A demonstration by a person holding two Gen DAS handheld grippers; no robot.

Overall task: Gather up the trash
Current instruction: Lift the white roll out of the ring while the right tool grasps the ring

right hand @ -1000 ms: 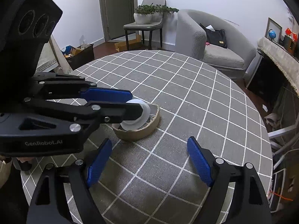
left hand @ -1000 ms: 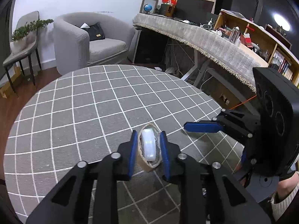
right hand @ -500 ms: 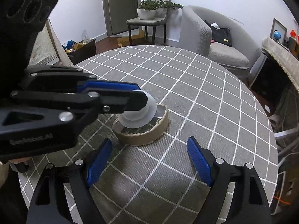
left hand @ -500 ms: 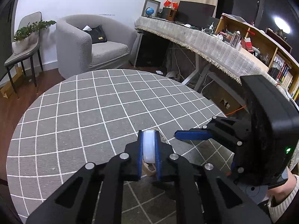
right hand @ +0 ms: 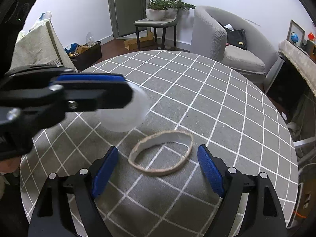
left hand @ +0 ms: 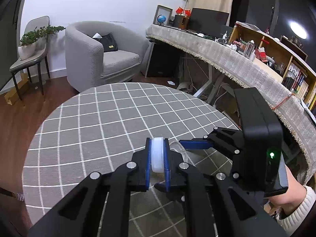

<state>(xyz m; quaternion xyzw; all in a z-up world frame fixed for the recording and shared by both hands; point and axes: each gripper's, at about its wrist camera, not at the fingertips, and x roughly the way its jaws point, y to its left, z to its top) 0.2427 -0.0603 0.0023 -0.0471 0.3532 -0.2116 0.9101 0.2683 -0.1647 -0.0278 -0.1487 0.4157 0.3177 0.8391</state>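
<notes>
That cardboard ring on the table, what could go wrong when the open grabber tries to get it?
The cardboard ring is thin and bendy, so the closing right gripper might squash it or let it slip. The left gripper holds the white plastic lid close by, so the two could bump.

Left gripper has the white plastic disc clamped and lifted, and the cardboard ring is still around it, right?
Not quite. The left gripper does clamp the white disc above the table, but the cardboard ring lies empty on the cloth between the right gripper's closing jaws, as the right wrist view shows.

Checked table (right hand: 217, 102), cardboard ring (right hand: 161, 151), maybe tape.
</notes>
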